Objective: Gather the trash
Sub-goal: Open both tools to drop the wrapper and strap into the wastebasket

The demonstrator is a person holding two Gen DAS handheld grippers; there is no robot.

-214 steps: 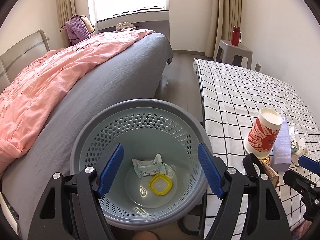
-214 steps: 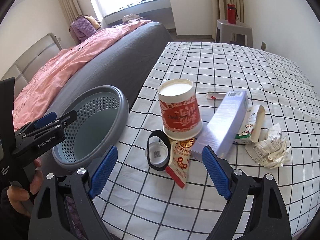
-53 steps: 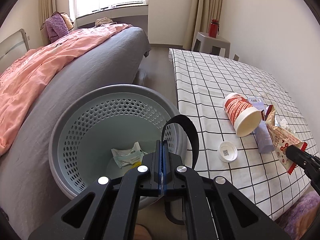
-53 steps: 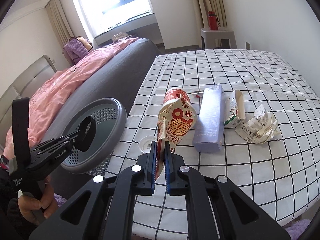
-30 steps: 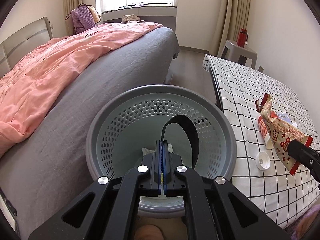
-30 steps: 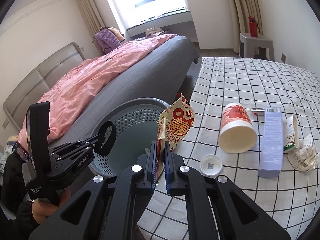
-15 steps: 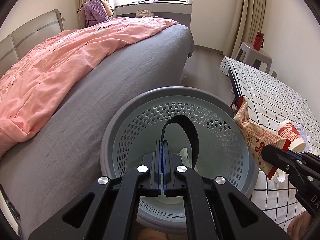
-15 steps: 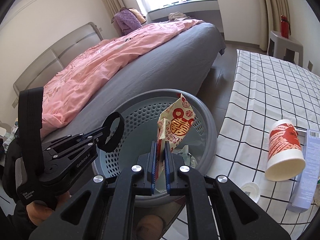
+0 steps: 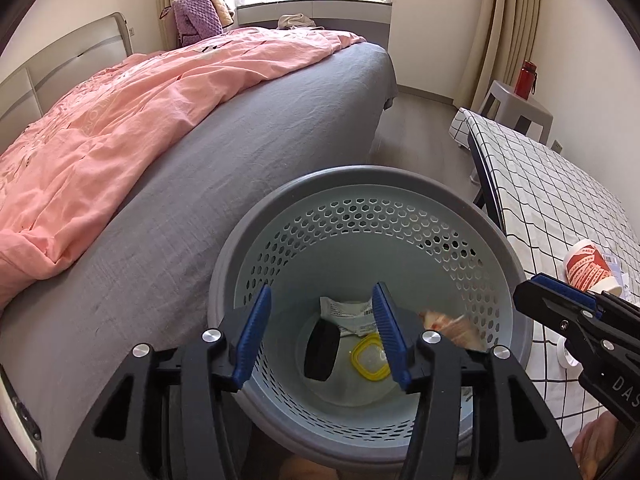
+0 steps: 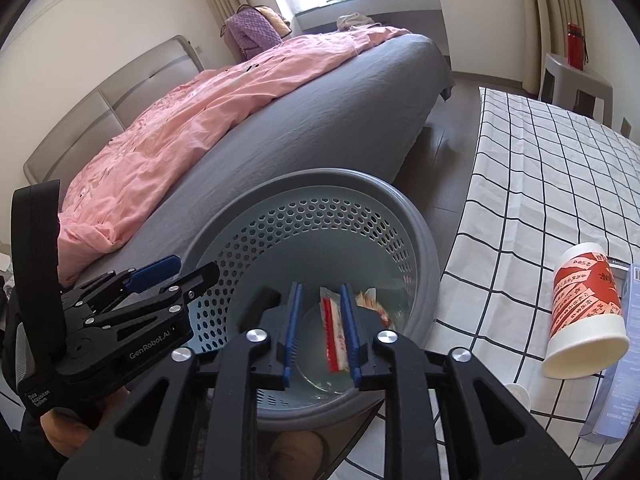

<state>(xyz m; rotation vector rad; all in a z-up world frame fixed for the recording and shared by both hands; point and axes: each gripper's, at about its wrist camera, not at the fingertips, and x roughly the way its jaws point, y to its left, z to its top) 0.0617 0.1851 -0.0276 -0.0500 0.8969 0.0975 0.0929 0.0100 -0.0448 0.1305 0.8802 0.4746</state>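
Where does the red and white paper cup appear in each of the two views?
Left wrist view: the red and white paper cup lies on its side at the far right edge, on the checked tablecloth, just above the right hand-held gripper.
Right wrist view: it lies at the right, below mid-height, beside a pale purple box.
Shared landmark: the grey perforated trash basket, left of the cup in both views.
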